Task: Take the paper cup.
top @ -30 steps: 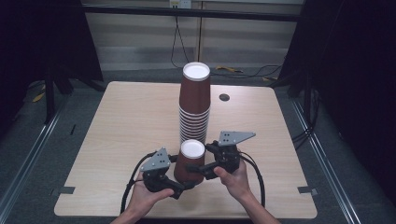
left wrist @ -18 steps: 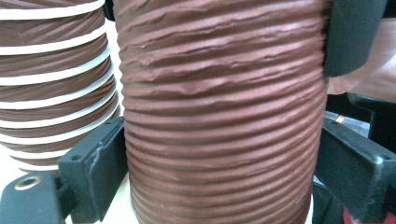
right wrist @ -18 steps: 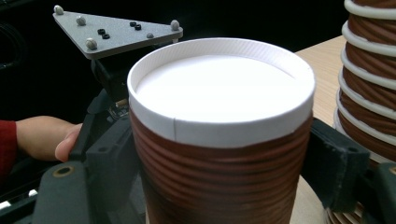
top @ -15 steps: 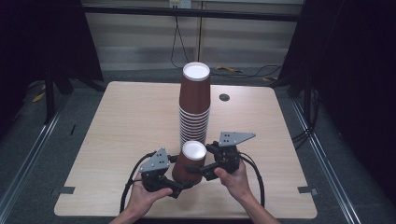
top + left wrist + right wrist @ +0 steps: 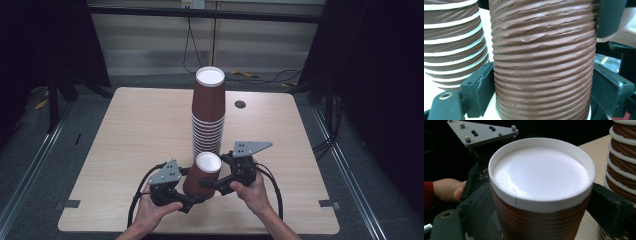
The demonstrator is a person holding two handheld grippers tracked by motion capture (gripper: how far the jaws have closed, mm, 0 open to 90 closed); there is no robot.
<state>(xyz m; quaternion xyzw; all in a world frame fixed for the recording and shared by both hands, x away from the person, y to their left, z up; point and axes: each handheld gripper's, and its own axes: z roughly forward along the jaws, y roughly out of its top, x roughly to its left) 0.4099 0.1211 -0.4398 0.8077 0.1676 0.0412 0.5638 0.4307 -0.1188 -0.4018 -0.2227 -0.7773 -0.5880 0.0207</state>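
A single brown ribbed paper cup [image 5: 202, 175] stands upside down, white bottom up, near the table's front edge, just in front of a tall stack of the same cups [image 5: 208, 120]. My left gripper [image 5: 196, 196] reaches in from the left, low on the cup. Its jaws have just been closing, and in the left gripper view both press the cup's ribbed wall [image 5: 544, 62]. My right gripper [image 5: 212, 180] comes from the right and is shut on the cup [image 5: 541, 172] just below its white rim.
The stack [image 5: 451, 45] stands close behind the held cup and rises at the edge of the right gripper view [image 5: 624, 157]. The wooden table [image 5: 140, 125] has a small dark round hole [image 5: 240, 104] at the back right. Dark floor and frame rails surround it.
The left gripper's jaws have drawn in against the lower part of the cup. Both hands and the cup stay in nearly the same place.
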